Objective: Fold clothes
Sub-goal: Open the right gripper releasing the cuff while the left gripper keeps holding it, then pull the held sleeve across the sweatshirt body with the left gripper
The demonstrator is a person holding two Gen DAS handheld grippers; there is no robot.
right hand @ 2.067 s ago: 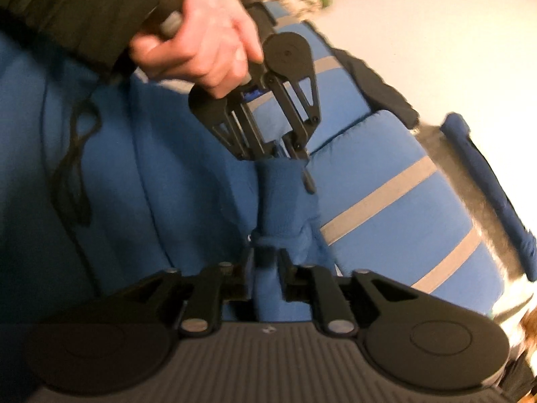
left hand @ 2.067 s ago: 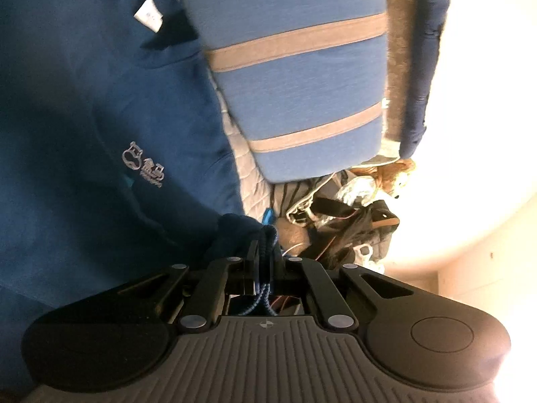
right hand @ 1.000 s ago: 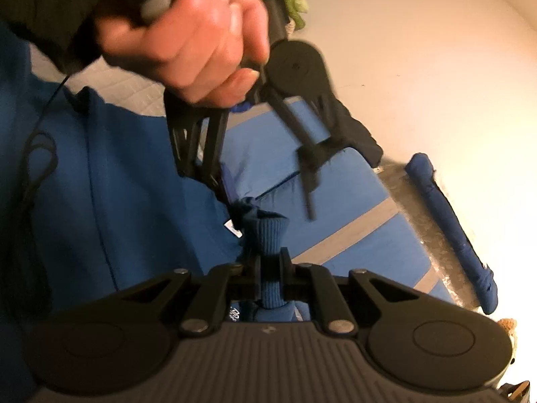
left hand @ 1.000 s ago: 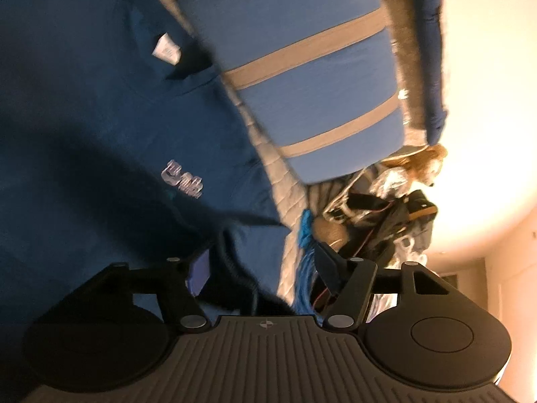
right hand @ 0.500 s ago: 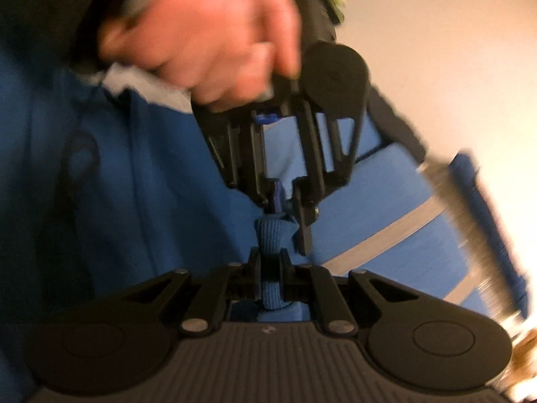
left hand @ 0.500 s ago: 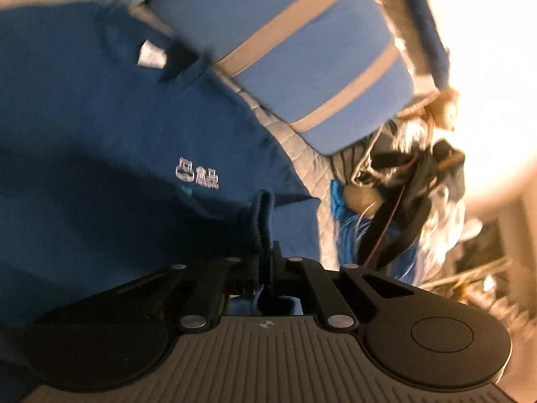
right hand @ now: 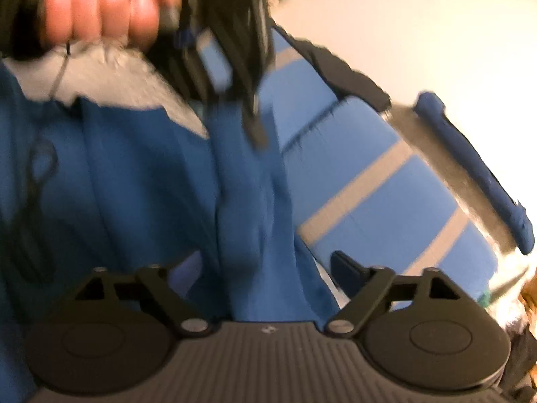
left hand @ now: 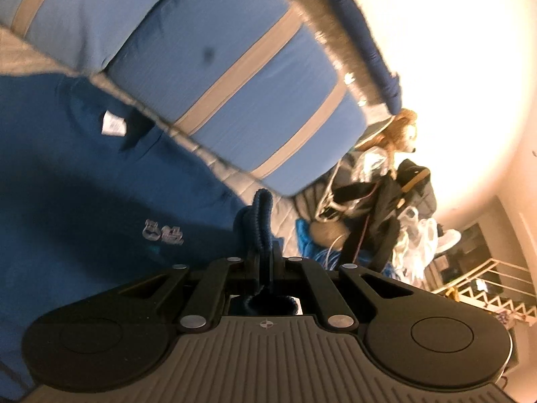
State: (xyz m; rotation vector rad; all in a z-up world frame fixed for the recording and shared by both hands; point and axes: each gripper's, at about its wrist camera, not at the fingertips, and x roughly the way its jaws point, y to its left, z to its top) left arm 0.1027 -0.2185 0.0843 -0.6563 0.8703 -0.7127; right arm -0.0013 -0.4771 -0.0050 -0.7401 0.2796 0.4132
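1. Left gripper [left hand: 266, 258]: pressed together on the ribbed cuff [left hand: 261, 216] of a dark blue sweatshirt [left hand: 84, 201], the cuff standing up in a bunched loop just past the fingertips.
2. Right gripper [right hand: 265, 268]: spread wide apart, holding nothing; a fold of the sweatshirt's sleeve [right hand: 248, 194] hanging between the two fingers [right hand: 349, 270] without being pinched.
3. Seen from the right wrist view, blurred: the left hand [right hand: 100, 6] up at the top, carrying the other tool above the same sleeve.
4. Just beyond the claws: sweatshirt body spread flat on a grey quilted bed cover [left hand: 208, 154], front side up, small white logo [left hand: 162, 231] and neck label [left hand: 114, 124] showing.
5. Further out: two blue pillows with tan stripes [left hand: 235, 77] lying beside the collar end, a dark blue rolled cloth [left hand: 362, 33] past them, and a heap of bags and clutter [left hand: 386, 201] off the bed's edge.
6. Progress, as a judgement: early. Garment laid out and one sleeve lifted by its cuff, but no clean fold visible yet on the body.
7. Left to do, most likely: bring that sleeve across the chest, do likewise with the other sleeve, then fold the body over; other sleeve not clearly in view.
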